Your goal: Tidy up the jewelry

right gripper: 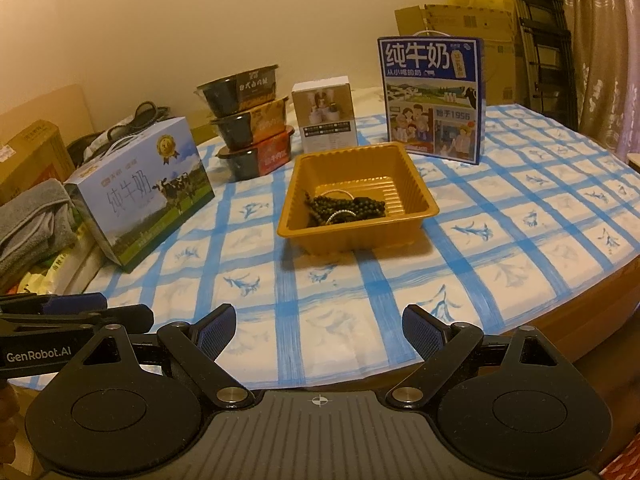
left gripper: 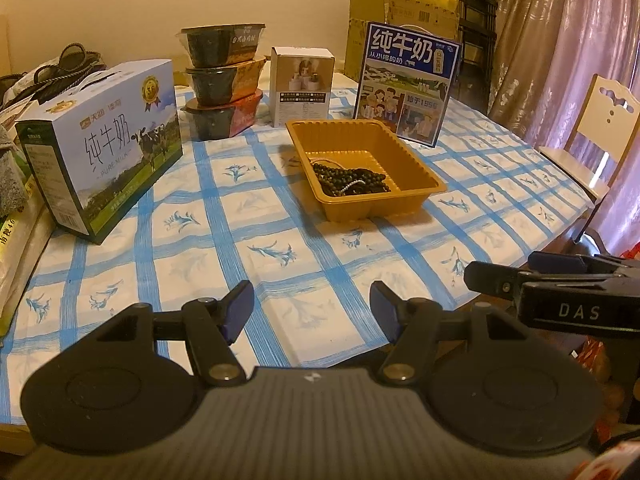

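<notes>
The left gripper [left gripper: 312, 308] is held low over the near edge of the table, its jaws spread wide and nothing between them. The right gripper [right gripper: 318, 330] is held beside it in the same way, wide apart and empty. Both are well apart from the jewelry.

The table [right gripper: 520, 248] is covered by a white cloth with blue checks. At its left side a large milk carton [left gripper: 100, 148] is laid, and a second milk carton [right gripper: 434, 98] is stood upright at the back. Between them a stack of three black food bowls [right gripper: 250, 120] and a small white box [right gripper: 326, 114] are seen.

In the middle a shallow orange tray [right gripper: 412, 196] is placed. The jewelry is all found inside it: dark bead strings [right gripper: 348, 208] are piled in the near left part, with a thin pale bracelet [right gripper: 334, 193] partly under them.

The bead strings are judged to be light, soft and limp, so they will hang and may tangle together when lifted. The round beads may also slip. It is advised that one loop is pinched at the top of the pile, across the string, away from the tray wall.
</notes>
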Demonstrator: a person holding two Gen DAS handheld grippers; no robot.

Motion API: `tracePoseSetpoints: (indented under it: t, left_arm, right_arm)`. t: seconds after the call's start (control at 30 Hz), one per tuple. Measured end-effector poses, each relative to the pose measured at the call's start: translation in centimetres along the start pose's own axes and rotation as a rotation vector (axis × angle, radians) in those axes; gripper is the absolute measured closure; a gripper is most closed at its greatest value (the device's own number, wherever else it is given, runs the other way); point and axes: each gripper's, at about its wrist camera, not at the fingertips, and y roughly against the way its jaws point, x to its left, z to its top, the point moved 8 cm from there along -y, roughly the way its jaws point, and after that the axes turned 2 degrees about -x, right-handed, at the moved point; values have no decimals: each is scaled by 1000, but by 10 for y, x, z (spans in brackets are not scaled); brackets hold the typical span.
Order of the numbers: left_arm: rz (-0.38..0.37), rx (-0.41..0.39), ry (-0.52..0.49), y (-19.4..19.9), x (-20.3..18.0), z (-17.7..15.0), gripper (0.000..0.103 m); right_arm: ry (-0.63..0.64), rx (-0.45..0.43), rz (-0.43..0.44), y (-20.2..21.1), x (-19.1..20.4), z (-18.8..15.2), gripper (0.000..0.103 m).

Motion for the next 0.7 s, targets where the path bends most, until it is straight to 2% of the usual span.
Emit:
tracePoseSetpoints:
  t: [0.7]
  left_arm:
    - [1, -3, -1, 0, -1, 0, 41]
  right_arm:
    - [2, -7, 2, 0, 4, 1, 13]
